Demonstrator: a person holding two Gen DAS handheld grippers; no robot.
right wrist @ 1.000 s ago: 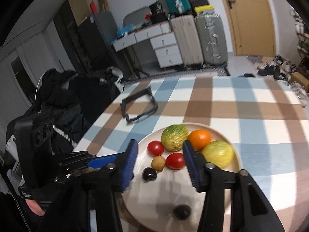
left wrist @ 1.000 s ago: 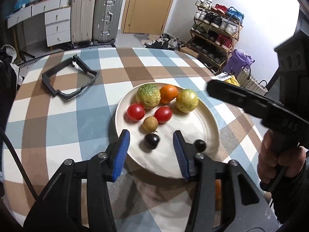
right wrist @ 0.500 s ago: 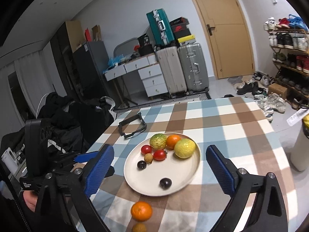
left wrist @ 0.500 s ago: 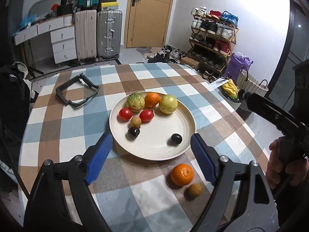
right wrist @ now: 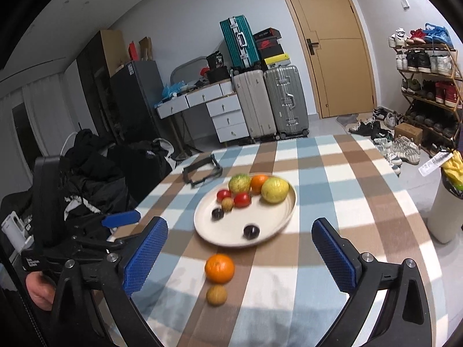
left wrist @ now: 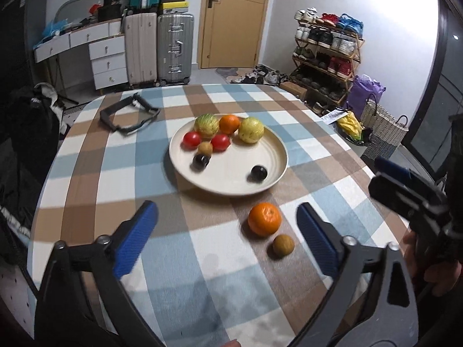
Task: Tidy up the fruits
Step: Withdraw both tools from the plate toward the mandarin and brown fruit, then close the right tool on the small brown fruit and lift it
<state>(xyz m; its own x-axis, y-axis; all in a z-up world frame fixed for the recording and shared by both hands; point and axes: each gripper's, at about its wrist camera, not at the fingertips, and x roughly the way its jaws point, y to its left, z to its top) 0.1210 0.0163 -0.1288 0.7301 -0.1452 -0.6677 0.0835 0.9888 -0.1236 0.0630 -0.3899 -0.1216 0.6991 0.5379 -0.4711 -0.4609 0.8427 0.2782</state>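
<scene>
A cream plate [left wrist: 231,186] [right wrist: 277,225] on the checked table holds several fruits: a green-yellow one [left wrist: 206,122], an orange [left wrist: 229,123], a yellow one [left wrist: 251,129], two red tomatoes [left wrist: 191,139], a small brown fruit and two dark round fruits [left wrist: 258,172]. A loose orange [left wrist: 264,219] [right wrist: 219,268] and a small brown fruit [left wrist: 283,245] [right wrist: 216,294] lie on the cloth in front of the plate. My left gripper [left wrist: 227,241] is open and empty above the near table. My right gripper [right wrist: 240,256] is open and empty, with the loose orange between its fingers' line of sight.
A black folded frame [left wrist: 128,114] lies at the table's far left. Dark clothing [right wrist: 95,173] hangs at the left edge. Suitcases, a drawer unit, a door and a shoe rack stand behind. A white bin [right wrist: 444,211] stands at the right.
Both grippers have pulled back and up from the plate and opened wide. The loose orange and small brown fruit in front of the plate have come into view.
</scene>
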